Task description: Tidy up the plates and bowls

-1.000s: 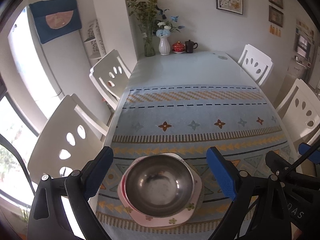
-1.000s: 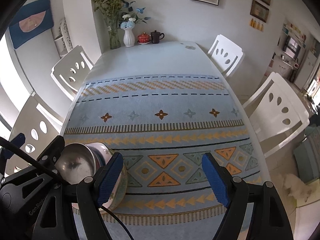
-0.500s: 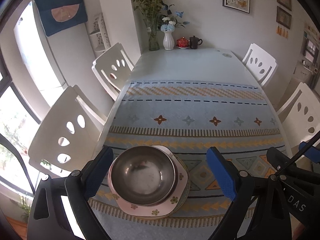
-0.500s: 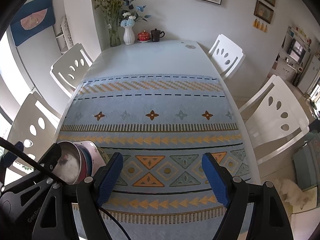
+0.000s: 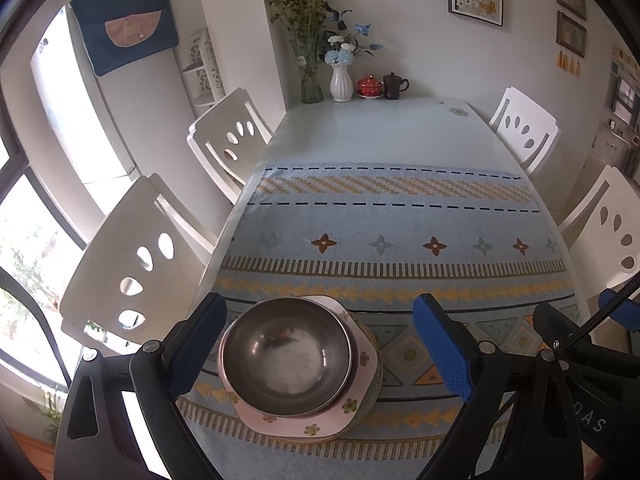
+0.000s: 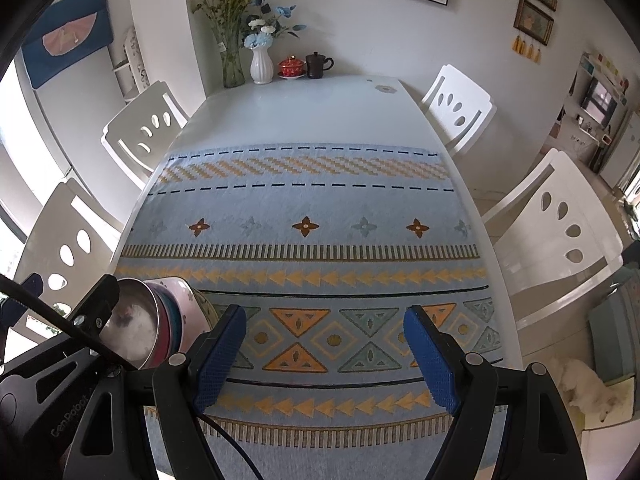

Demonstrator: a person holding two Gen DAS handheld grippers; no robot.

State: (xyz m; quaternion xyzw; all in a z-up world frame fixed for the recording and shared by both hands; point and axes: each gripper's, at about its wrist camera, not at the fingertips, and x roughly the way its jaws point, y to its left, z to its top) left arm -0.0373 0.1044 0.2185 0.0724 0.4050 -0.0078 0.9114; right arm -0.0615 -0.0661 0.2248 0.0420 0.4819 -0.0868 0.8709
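A steel bowl (image 5: 286, 354) sits in a pink bowl whose rim shows in the right wrist view (image 6: 176, 304). Both rest on a pink flowered plate (image 5: 316, 426) with a greenish plate (image 5: 374, 384) underneath, near the table's front left corner. My left gripper (image 5: 319, 304) is open above this stack. The stack lies between its blue pads, closer to the left one, and neither pad touches it. My right gripper (image 6: 325, 314) is open over the patterned tablecloth (image 6: 304, 208), to the right of the stack, with nothing between its fingers. In the right wrist view the steel bowl (image 6: 132, 320) is partly hidden by the left gripper's body.
White chairs (image 5: 132, 264) (image 6: 560, 224) stand along both long sides. At the far end are a glass vase (image 5: 310, 80), a white vase (image 5: 341, 82), a red lidded cup (image 5: 370, 85) and a dark mug (image 5: 394, 85). A white animal (image 6: 580, 384) lies on the floor at right.
In the left wrist view the stack has slid from the middle of the jaws toward the left pad. The right gripper drifted slightly right, away from the stack. Both stay open.
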